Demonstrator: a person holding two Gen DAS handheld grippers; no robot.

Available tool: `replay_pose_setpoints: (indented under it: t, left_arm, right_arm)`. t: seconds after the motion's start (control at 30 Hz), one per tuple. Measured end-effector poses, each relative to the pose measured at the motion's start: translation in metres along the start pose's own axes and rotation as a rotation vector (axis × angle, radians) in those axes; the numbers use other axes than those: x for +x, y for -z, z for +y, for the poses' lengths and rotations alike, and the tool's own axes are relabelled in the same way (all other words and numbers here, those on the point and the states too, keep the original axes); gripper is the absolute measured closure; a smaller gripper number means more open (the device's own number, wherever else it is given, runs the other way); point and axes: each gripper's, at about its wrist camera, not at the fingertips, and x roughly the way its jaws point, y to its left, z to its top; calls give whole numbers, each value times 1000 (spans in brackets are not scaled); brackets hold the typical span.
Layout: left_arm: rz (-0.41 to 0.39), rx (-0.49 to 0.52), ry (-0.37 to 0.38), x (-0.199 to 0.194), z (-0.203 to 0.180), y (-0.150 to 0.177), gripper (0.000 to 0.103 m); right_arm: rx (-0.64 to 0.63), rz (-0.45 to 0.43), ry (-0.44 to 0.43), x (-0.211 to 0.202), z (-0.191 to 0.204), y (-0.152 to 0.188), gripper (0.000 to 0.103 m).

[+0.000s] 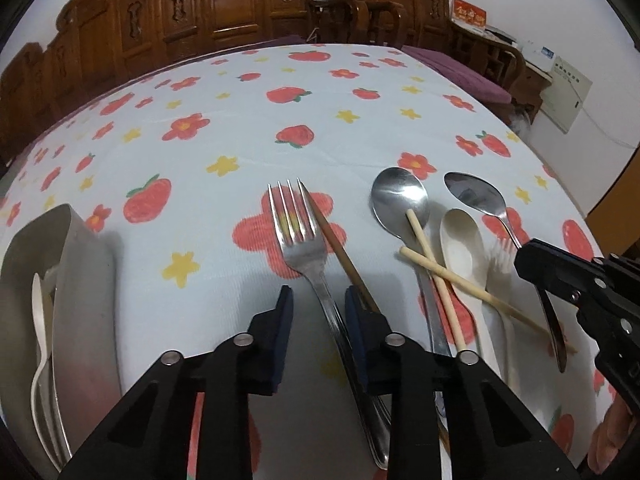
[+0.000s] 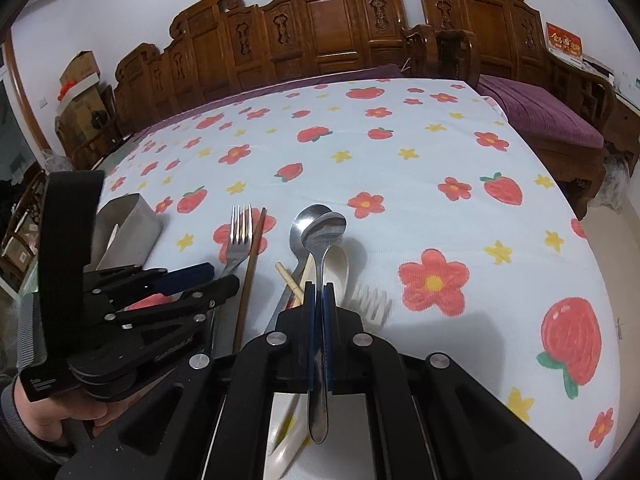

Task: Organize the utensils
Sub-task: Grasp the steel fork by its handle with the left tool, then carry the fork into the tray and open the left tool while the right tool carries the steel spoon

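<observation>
A steel fork [image 1: 298, 236] lies on the flowered tablecloth [image 1: 240, 128]. Its handle runs between the fingers of my left gripper [image 1: 319, 308], which stands open around it without the pads touching; a brown chopstick [image 1: 344, 256] lies against the right finger. My right gripper [image 2: 319, 288] is shut on the handle of a small steel spoon [image 2: 326, 226], bowl pointing away. In the left wrist view that spoon [image 1: 476, 196] and the right gripper [image 1: 528, 260] show at the right. From the right wrist, the left gripper [image 2: 222, 276] sits over the fork [image 2: 239, 236].
A steel holder [image 1: 80, 280] at the left contains a white spoon [image 1: 40, 320]. A large steel spoon [image 1: 400, 200], a white spoon [image 1: 462, 248], a white plastic fork [image 1: 500, 264] and crossed pale chopsticks [image 1: 432, 268] lie between the grippers. Carved wooden chairs [image 2: 320, 24] stand beyond the table.
</observation>
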Motion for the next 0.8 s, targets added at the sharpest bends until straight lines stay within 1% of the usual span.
replay_pose_setpoints:
  t: [0.03,0.07,0.17,0.27,0.43,0.8]
  left_arm:
    - [0,8,6,0,-1,0,91]
    - [2,14,0,-1,-1,0,91]
    - [8,15,-15,-3,1,1,97]
    - [13,18,-14,-6,5,4,97]
    - [-1,23,-27,-18,11,8,97]
    - [-72,26,-20,-57,17,12,97]
  right_arm:
    - [-3,1,0,0,1,0,98]
    - [-5,1,0,0,2,0,98]
    - [-11,2,-4,1,4,0,98]
    - [-17,1,-8,1,7,0,98]
    - [-29,-5,-20,0,14,0,98]
    - [-35,-34,-52,-8,26,-2,98]
